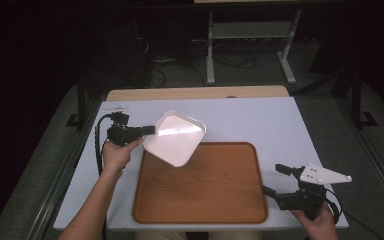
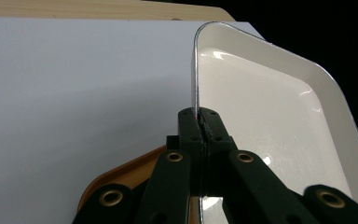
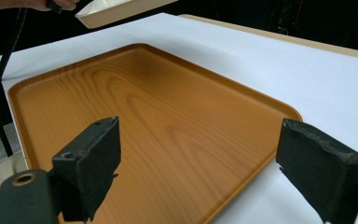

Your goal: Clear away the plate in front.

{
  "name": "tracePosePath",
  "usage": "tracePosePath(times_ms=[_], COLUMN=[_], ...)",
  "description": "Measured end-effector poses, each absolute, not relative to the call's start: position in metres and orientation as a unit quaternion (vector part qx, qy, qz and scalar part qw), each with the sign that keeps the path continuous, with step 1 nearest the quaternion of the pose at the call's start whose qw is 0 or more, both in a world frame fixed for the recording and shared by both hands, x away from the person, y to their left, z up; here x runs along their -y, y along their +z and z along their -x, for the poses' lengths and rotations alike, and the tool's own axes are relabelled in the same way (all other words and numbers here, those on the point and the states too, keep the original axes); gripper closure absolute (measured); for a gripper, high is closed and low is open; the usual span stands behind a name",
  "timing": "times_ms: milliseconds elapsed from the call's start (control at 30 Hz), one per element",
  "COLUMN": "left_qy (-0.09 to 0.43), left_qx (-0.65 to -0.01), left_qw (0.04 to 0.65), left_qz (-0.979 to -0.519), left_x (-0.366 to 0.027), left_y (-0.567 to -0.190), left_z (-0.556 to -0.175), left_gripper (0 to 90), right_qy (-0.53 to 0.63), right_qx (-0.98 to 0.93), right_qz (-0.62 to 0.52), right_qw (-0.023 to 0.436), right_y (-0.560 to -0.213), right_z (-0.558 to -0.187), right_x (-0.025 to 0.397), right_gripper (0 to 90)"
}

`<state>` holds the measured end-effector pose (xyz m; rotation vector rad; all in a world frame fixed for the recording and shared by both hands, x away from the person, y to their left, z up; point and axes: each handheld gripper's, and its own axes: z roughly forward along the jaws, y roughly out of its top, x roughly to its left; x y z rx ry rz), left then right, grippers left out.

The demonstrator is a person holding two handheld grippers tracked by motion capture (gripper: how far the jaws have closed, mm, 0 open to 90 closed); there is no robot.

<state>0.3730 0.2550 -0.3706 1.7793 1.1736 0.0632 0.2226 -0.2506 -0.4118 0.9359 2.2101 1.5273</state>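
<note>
Carrying the dish [image 1: 174, 138] above the tray's [image 1: 200, 200] far left corner.
Your left gripper [image 1: 150, 130] fingers clamp its rim; right gripper [image 1: 271, 179] fingers are apart. Setting it down is left.

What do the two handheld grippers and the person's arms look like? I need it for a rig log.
Both are black. The left gripper has brass-ringed pivot holes and a black cable looping from its rear. The right gripper has blocky, foam-like jaws and a grey three-cornered plate on top. Forearms are bare; no sleeves visible.
</note>
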Motion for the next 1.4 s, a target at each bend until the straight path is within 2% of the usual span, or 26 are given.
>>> tracePosePath(times_ms=[667,1133,1267,1400], left_qy=[0.017,0.004,-0.020,-0.011], left_qx=[-0.491,-0.504,-0.518,-0.513], left_qw=[0.469,0.436,0.442,0.415], left_qz=[-0.734,-0.746,-0.732,-0.751], left_x=[-0.248,-0.214,-0.205,-0.197], left_y=[-0.387,-0.420,-0.432,-0.438], left_z=[-0.351,-0.338,-0.332,-0.330], left_gripper=[89.2,89.2,89.2,89.2], right_qy=[0.532,0.529,0.528,0.527], right_qx=[-0.768,-0.775,-0.776,-0.776], right_qz=[-0.325,-0.314,-0.314,-0.314], right_qw=[0.149,0.144,0.145,0.146], right_y=[-0.410,-0.411,-0.411,-0.410], right_z=[-0.220,-0.219,-0.219,-0.219], right_x=[0.251,0.247,0.247,0.247], right_gripper=[13.1,13.1,13.1,13.1])
